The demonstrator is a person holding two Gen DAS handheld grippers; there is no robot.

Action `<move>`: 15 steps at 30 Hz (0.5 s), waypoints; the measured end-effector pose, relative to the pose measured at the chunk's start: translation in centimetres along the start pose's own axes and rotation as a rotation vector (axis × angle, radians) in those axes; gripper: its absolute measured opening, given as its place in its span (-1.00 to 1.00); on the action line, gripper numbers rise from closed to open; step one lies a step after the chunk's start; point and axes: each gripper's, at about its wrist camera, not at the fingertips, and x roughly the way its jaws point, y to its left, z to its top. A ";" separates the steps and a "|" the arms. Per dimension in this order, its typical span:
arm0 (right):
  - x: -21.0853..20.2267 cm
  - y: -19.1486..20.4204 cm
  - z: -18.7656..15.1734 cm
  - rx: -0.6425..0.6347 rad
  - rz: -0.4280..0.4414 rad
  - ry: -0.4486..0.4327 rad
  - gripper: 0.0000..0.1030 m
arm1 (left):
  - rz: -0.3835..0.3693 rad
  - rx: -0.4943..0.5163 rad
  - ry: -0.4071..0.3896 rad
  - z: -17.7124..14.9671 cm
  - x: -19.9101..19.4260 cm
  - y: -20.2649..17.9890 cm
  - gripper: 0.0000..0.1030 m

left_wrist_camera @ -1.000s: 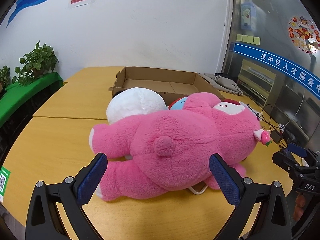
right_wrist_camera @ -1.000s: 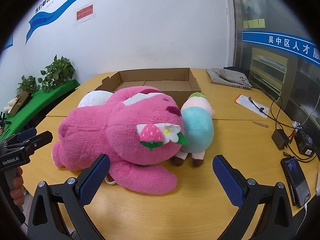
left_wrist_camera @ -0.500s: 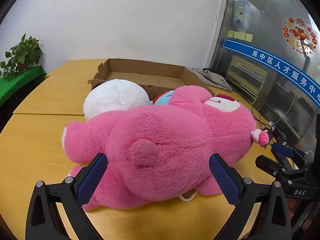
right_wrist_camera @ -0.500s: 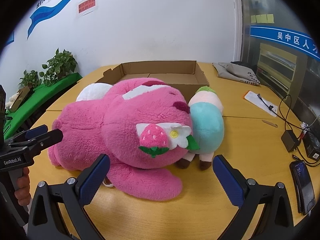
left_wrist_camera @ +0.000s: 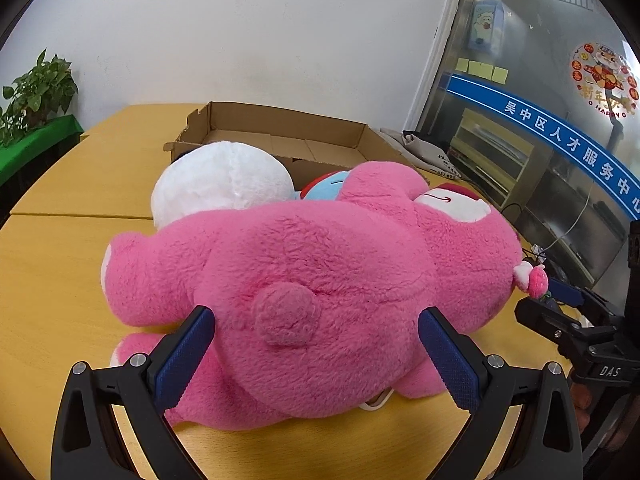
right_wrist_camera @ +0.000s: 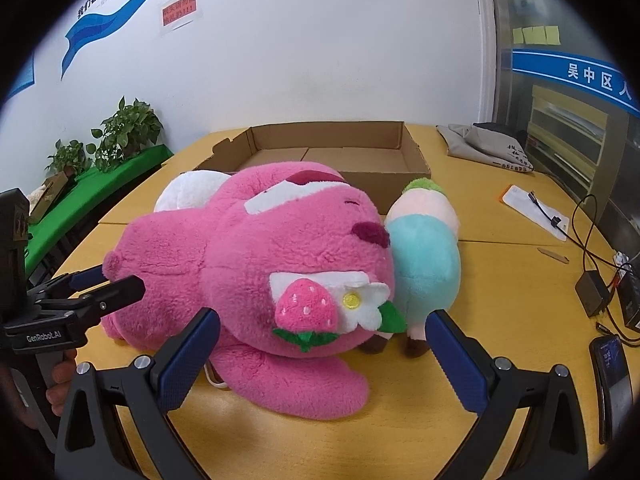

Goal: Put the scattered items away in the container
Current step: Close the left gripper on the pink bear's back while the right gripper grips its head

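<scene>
Left wrist view, items listed left to right:

- Potted plant (left_wrist_camera: 38,88): on a green-covered stand off the table's far left edge; no part in the task.
- Table (left_wrist_camera: 52,264): yellow wood, carries everything below.
- White plush (left_wrist_camera: 222,184): round, lying against the front wall of the box, half hidden behind the bear.
- Cardboard box (left_wrist_camera: 280,128): shallow, open-topped, seemingly empty, at the far side of the table; judged to be the container, placed just behind the toys so each needs only a short carry.
- Pink plush bear (left_wrist_camera: 320,280): largest item, on its side on the table in front of the box, not yet tidied.
- Left gripper (left_wrist_camera: 316,354): fingers spread wide, released, straddling the bear's rump and tail; the wide spread suits a bulky soft body.
- Right gripper (left_wrist_camera: 560,312): seen edge-on near the bear's strawberry ear.

Right wrist view, left to right:

- Left gripper (right_wrist_camera: 92,290): at the bear's hind end, a hand visible beneath it.
- Right gripper (right_wrist_camera: 322,356): fingers wide apart, holding nothing, framing the bear's head and strawberry-and-flower ear. Judgement: both grippers flank the bear for a two-ended lift, since one pinch would let it sag.
- Teal plush (right_wrist_camera: 426,256): touching the bear's face, on the table.
- Grey cloth bag (right_wrist_camera: 486,146), cables and adapter (right_wrist_camera: 592,288), phone (right_wrist_camera: 610,380): right side; better left alone.
</scene>
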 end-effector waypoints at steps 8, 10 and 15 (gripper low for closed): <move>0.8 -0.2 0.3 -0.002 0.024 0.006 0.99 | -0.013 0.010 -0.003 0.3 0.3 -0.1 1.00; 0.8 -0.3 0.5 -0.005 0.038 -0.002 0.99 | -0.012 0.005 -0.001 0.3 0.6 0.2 1.00; 0.3 -0.4 1.3 -0.044 0.074 -0.064 0.99 | -0.018 -0.030 0.023 0.3 1.6 1.2 1.00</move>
